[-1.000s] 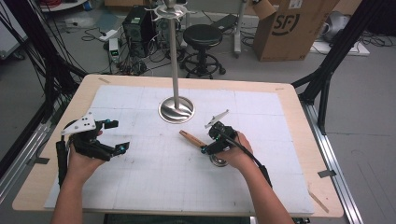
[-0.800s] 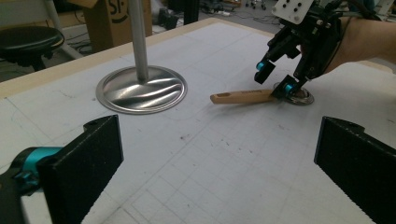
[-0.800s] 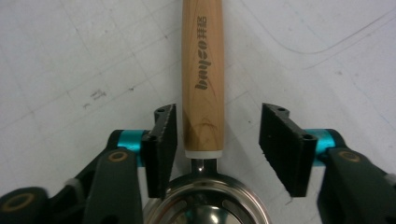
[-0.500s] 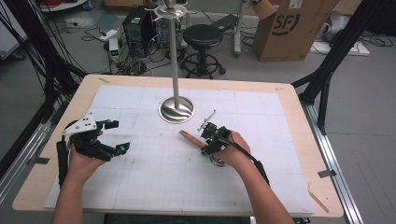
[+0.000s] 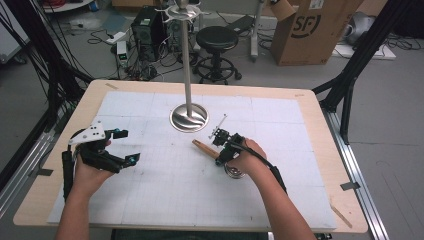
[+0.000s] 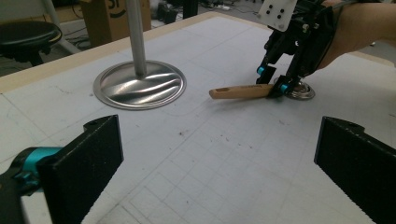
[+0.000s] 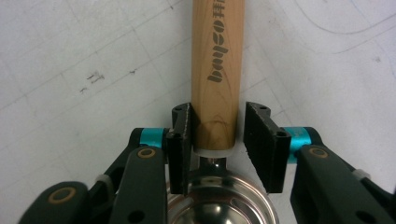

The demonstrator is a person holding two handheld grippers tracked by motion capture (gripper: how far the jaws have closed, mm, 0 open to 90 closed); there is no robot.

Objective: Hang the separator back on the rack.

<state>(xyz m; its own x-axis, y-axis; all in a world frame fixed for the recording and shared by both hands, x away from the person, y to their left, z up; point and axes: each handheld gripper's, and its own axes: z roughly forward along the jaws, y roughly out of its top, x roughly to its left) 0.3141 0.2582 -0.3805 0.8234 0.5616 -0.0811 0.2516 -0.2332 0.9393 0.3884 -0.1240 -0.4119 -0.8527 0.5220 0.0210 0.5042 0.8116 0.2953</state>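
Wooden handle of a small ladle lies flat on the white gridded mat, with its steel bowl at the near end; the bowl, the sole container, holds nothing visible. Right gripper straddles the handle just above the bowl: its 2 jaws have just been closing, the left pad touching the wood, the right pad just beside it with a thin gap. In the high view the ladle sits near 4 o'clock of the round steel base of an upright pole, handle pointing toward 10 o'clock. Left gripper rests at 9 o'clock of the mat, its 2 jaws spread wide with nothing between them, well apart from the ladle.
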